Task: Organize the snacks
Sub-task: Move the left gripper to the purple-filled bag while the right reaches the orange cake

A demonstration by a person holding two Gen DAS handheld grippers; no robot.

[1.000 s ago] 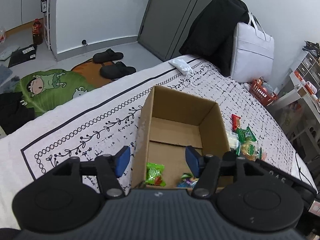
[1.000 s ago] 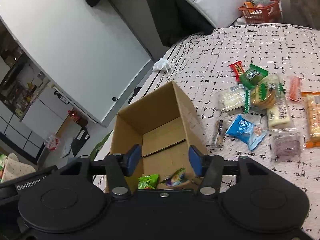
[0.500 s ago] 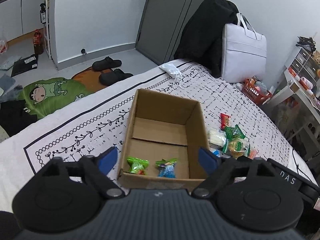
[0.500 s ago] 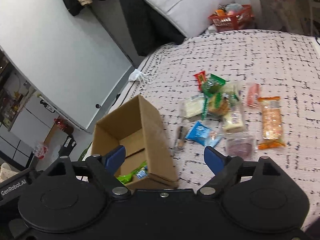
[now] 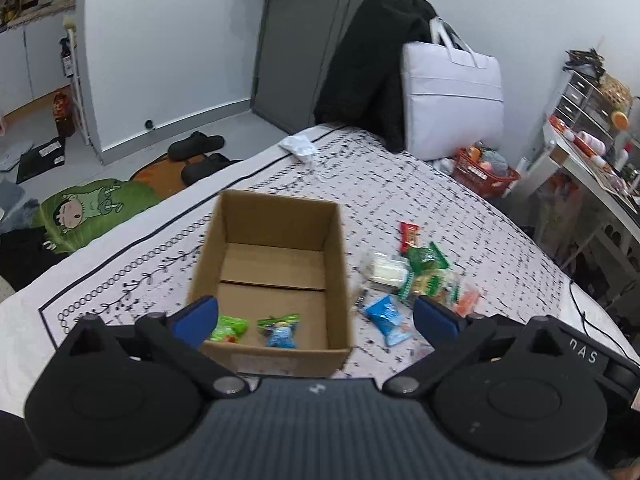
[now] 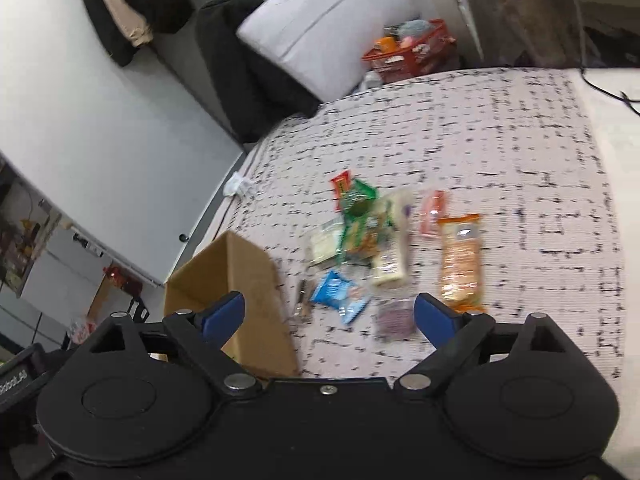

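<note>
From the left wrist view, the left gripper (image 5: 316,316) hangs with its jaws spread wide and nothing between them, just above the near wall of the cardboard box (image 5: 336,248). Two packets lie on the box floor at its near end: a green packet (image 5: 229,328) and a blue packet (image 5: 282,330). The rest of the floor is bare, so there is room farther in. To the right of the box, on the patterned bedspread (image 5: 460,208), sits the loose snack pile (image 5: 420,276), with a blue wrapper (image 5: 386,316) nearest.

From the right wrist view, the right gripper (image 6: 328,314) is likewise released and empty. The blue wrapper (image 6: 338,290) lies just ahead between the fingers' line, its long axis slanting from far left to near right. The orange pack (image 6: 460,260) lies to the right, long axis running near to far. The right hand looks better placed for the pile; the box wall (image 6: 256,280) stands close on the left.
</note>
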